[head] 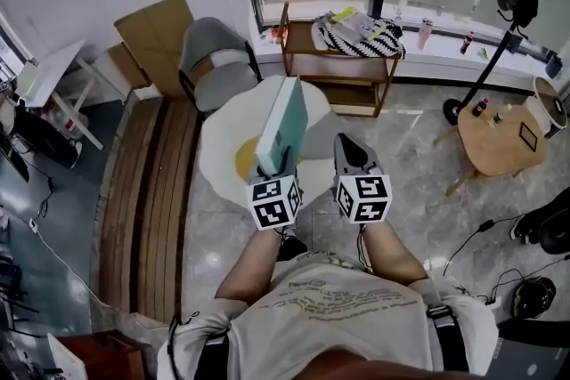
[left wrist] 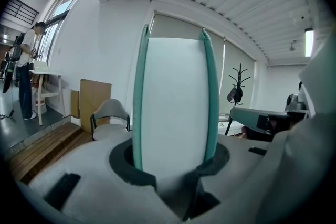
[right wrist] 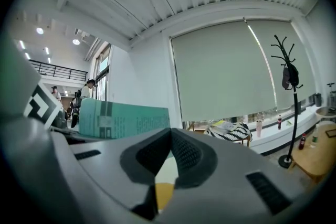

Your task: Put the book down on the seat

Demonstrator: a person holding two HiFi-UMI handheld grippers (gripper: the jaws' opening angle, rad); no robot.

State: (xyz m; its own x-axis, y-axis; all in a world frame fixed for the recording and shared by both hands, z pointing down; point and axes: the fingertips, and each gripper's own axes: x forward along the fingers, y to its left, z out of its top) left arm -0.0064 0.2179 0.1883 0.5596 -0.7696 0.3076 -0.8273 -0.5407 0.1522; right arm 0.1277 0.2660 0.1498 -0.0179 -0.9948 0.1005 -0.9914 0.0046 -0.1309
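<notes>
In the head view the near end of the book [head: 283,125] is covered by the left gripper [head: 277,166], and the near part of the seat [head: 221,138] is hidden behind both grippers, so it cannot be told whether book and seat touch. The print on the teal cover is seen in the right gripper view but is too small to be read. The book [left wrist: 173,102] is clamped across its thickness by the left gripper [left wrist: 170,165], a jaw pressed on each cover, with the white page block turned toward that gripper's camera. It is held on edge over the white, yellow-centred seat. Its long axis runs out along the jaws, away from the person and toward the wooden shelf unit [head: 338,62], and one cover faces the right gripper [head: 349,149]. In its own view the jaws of the right gripper [right wrist: 169,152] are brought together at the tips with nothing between them. Only a sliver of the seat [right wrist: 163,186] shows below them, with the book [right wrist: 123,119] to the left. A black-and-white striped item [head: 356,36] with papers is borne on the shelf unit's top. What lies on the lower shelf cannot be made out. A pale basket [head: 549,107] is cut off at the right edge, its contents unseen.
</notes>
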